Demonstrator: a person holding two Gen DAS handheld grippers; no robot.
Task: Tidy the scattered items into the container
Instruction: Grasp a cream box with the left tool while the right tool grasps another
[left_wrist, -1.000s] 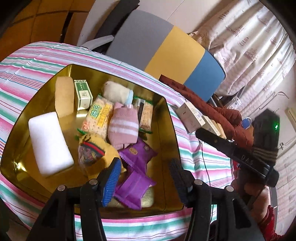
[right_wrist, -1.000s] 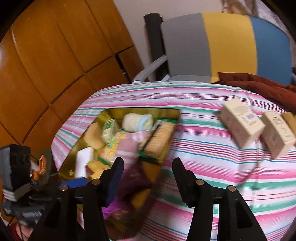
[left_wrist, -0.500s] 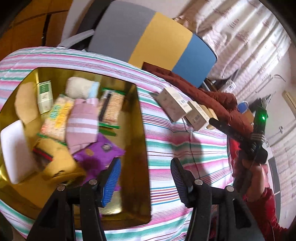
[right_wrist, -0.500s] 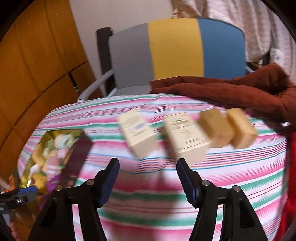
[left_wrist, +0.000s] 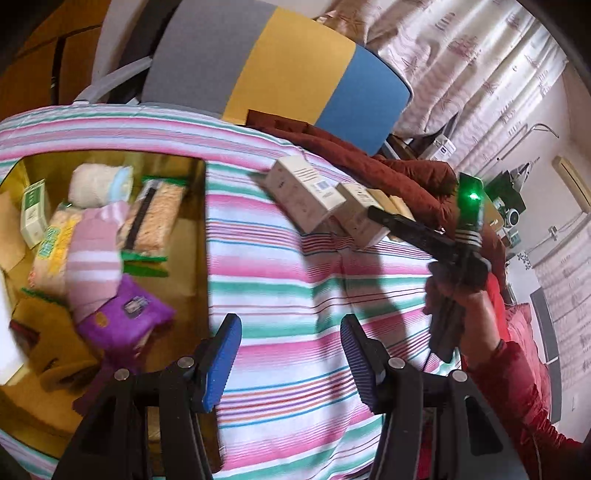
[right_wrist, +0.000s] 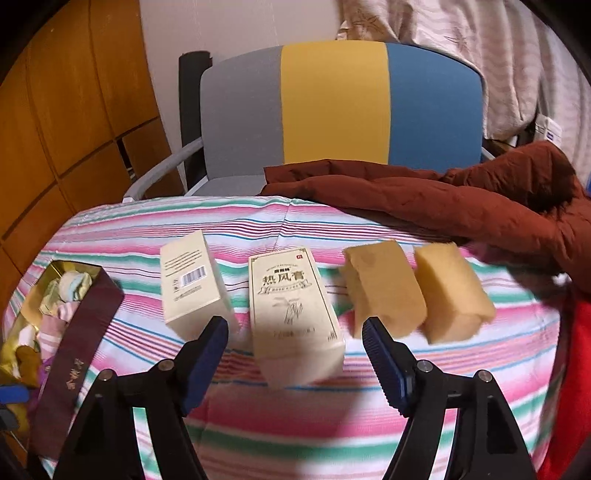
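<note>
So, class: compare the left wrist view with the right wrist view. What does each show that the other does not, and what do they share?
Only the left wrist view shows the right gripper from outside, gripped by a hand, and the purple packet in the gold container.

Only the right wrist view shows the lettered front of the middle box and both tan sponges in full.

Both show the striped cloth, the barcode box, the brown jacket and the tricolour chair.

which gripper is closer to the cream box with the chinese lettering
Right. The right gripper is at the lettered cream box, opening jaws either side of its near end, not gripping. The left gripper hovers over bare striped cloth beside the gold container.
</note>
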